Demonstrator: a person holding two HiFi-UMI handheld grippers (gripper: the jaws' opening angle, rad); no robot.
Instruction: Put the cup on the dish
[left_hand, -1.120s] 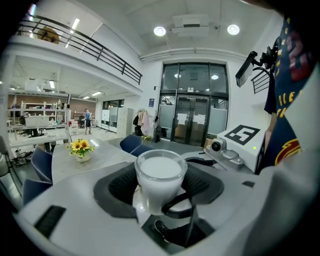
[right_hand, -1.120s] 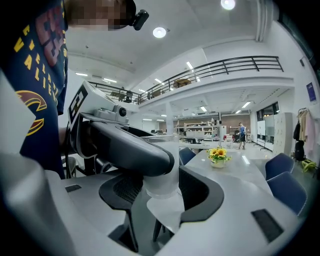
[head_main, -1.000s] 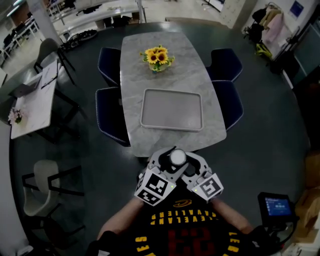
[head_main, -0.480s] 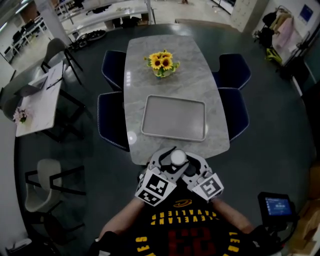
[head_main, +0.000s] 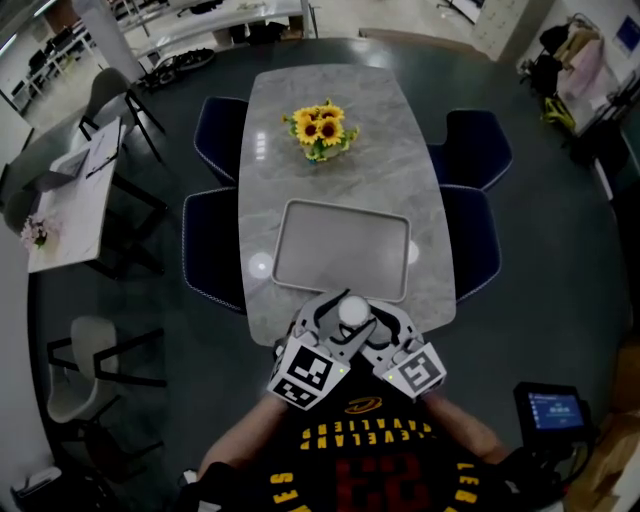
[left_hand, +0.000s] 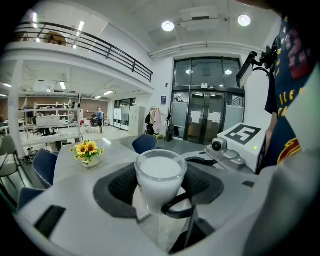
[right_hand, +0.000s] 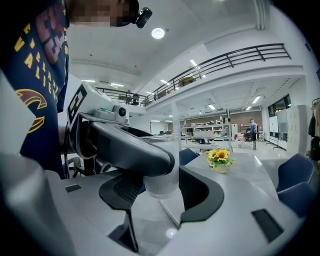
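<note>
The left gripper (left_hand: 161, 181) was seen with its jaws set wide and clamped on the cup (left_hand: 160, 169), a dark pad pressed against each side of the clear wall. The right gripper (right_hand: 163, 186) was closed on the same cup from the other side, its pads likewise laid against the glass, with one jaw of the left gripper crossed in front of it. The cup was held upright between the two, filled with something white almost to the rim. Both grippers were kept close in front of the person's chest, their marker cubes turned upward.

In the head view the cup was found at the near end of the grey marble table (head_main: 330, 180), raised off the surface and beside the near rim of the dish (head_main: 340, 250), a flat rectangular tray that lay bare on the tabletop. Farther along the table a small pot of sunflowers (head_main: 320, 128) was placed. Dark blue chairs (head_main: 212, 250) were drawn up at both long sides.
</note>
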